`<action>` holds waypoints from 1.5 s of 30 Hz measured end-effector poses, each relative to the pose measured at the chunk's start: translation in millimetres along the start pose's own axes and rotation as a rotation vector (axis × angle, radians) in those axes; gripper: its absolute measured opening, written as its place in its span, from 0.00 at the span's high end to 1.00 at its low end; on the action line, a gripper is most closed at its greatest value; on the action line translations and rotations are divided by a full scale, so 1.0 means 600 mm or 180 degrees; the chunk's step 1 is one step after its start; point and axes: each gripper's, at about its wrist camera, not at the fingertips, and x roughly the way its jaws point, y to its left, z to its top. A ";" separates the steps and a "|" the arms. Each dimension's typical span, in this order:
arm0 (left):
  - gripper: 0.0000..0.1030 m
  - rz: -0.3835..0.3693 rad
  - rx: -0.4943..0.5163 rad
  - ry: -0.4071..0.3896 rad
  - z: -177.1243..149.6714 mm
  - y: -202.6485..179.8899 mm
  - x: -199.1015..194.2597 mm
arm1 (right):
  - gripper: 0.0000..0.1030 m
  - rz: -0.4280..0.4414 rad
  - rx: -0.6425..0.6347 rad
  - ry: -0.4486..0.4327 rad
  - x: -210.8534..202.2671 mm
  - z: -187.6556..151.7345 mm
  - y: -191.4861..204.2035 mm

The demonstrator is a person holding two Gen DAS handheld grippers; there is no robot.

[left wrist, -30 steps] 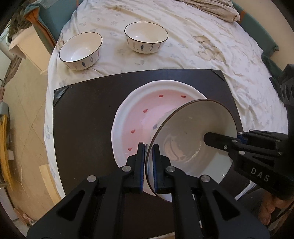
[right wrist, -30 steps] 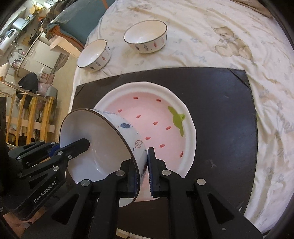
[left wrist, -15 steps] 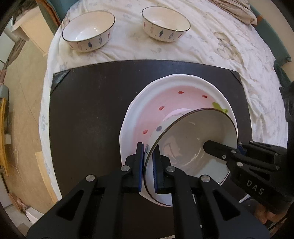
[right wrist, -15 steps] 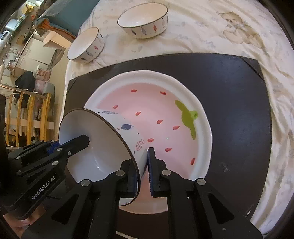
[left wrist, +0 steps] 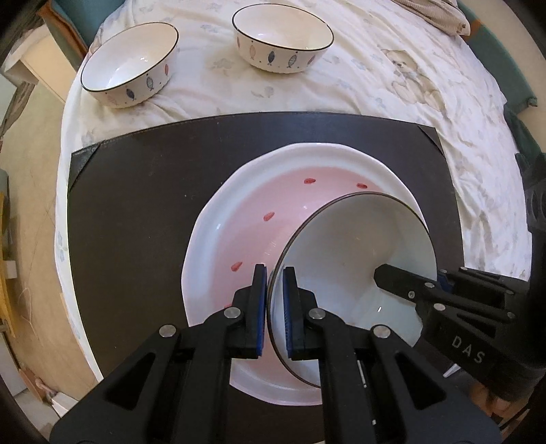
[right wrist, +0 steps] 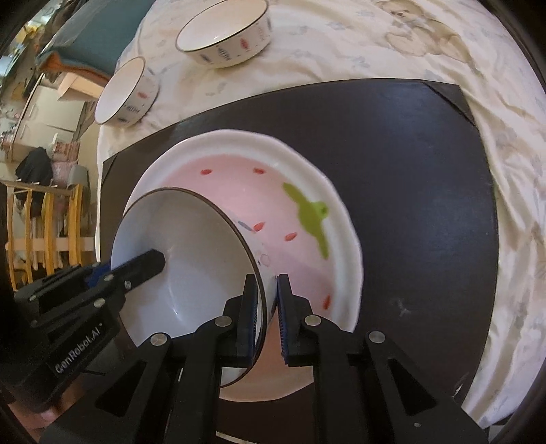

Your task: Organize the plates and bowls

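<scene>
A white bowl [left wrist: 358, 266] with a dark rim and fish pattern [right wrist: 191, 259] leans tilted inside the big pink strawberry plate [left wrist: 211, 222] [right wrist: 341, 211]. My left gripper [left wrist: 274, 273] is shut on the bowl's near rim, one pad inside and one outside. The right gripper [right wrist: 268, 280] grips the opposite rim; its jaws are opening, with the bowl wall still between the pads. Each gripper's inner finger shows in the other view, the right finger [left wrist: 392, 276] and the left finger [right wrist: 150, 259] both lying inside the bowl. The bowl's underside is hidden.
The plate lies on a dark mat [left wrist: 136, 205] [right wrist: 409, 153] over a cream bear-print cloth. Two more fish-pattern bowls stand beyond the mat, one at the far left [left wrist: 129, 65] [right wrist: 126, 92], one farther back [left wrist: 283, 34] [right wrist: 221, 30]. The table edge drops off at left.
Both grippers have sunk with the bowl, which now lies lower and deeper in the pink plate. The right gripper's pads stand slightly wider apart than before.
</scene>
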 end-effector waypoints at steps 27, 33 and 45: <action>0.67 0.0410 0.0252 -0.0404 -0.015 -0.006 -0.028 | 0.82 0.0064 0.0022 -0.0025 -0.005 0.007 0.003; 0.55 0.0386 0.0187 -0.0507 -0.021 0.004 -0.042 | 0.78 0.0064 0.0052 -0.0089 -0.020 0.006 0.002; 0.37 0.0386 0.0018 -0.0762 -0.041 0.036 -0.084 | 0.23 0.0080 0.0072 -0.0341 -0.060 -0.004 -0.008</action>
